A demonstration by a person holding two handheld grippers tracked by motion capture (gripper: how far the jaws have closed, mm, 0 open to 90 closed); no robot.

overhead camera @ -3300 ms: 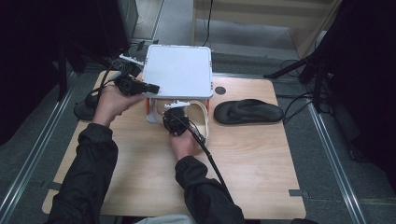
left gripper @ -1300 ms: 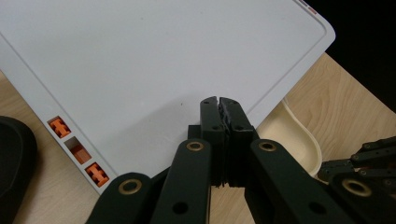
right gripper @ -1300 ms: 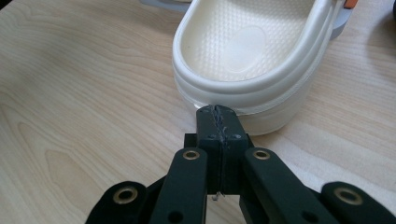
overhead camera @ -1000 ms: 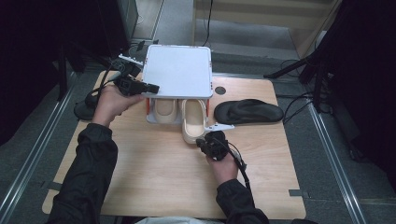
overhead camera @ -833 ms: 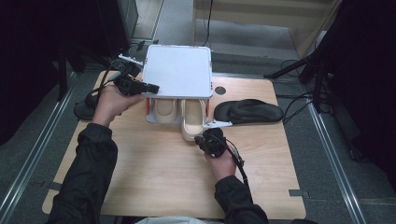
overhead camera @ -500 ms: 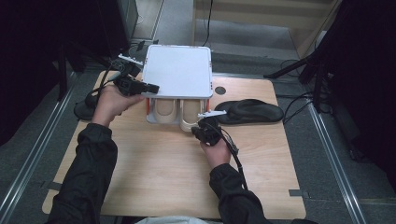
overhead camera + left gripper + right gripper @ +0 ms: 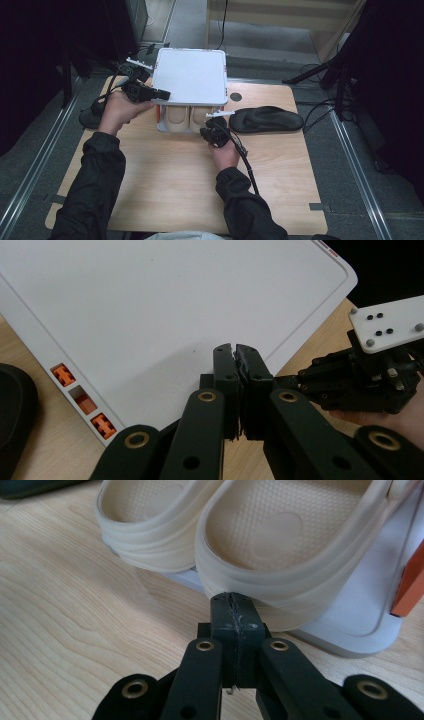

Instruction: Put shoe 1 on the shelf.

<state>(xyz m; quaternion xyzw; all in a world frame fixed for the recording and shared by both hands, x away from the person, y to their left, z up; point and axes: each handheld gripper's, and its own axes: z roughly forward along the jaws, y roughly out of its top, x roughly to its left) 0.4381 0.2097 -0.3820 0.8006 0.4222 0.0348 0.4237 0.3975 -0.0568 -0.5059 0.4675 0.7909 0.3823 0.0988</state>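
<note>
A white box stands at the back of the table under its flat white lid point(image 7: 190, 75). Two beige shoes lie side by side in it, heels toward me: the left shoe point(image 7: 175, 116) and the right shoe point(image 7: 201, 116). My right gripper point(image 7: 209, 130) is shut, and its tips point(image 7: 234, 602) touch the heel rim of the right shoe point(image 7: 280, 540), with the left shoe point(image 7: 150, 525) beside it. My left gripper point(image 7: 164, 93) is shut at the lid's front left corner. Its tips point(image 7: 235, 351) lie against the lid point(image 7: 165, 305), with nothing seen between them.
A black sandal point(image 7: 270, 119) lies on the wooden table point(image 7: 165, 185) just right of the box. The box's white base point(image 7: 360, 625) has an orange part point(image 7: 410, 580) at its side, and orange clips point(image 7: 65, 375) sit along one lid edge. Cables and dark stands surround the table.
My right gripper has moved left and forward from the table's middle to the box front, and the right shoe has slid further into the box. The left hand has stayed put.
</note>
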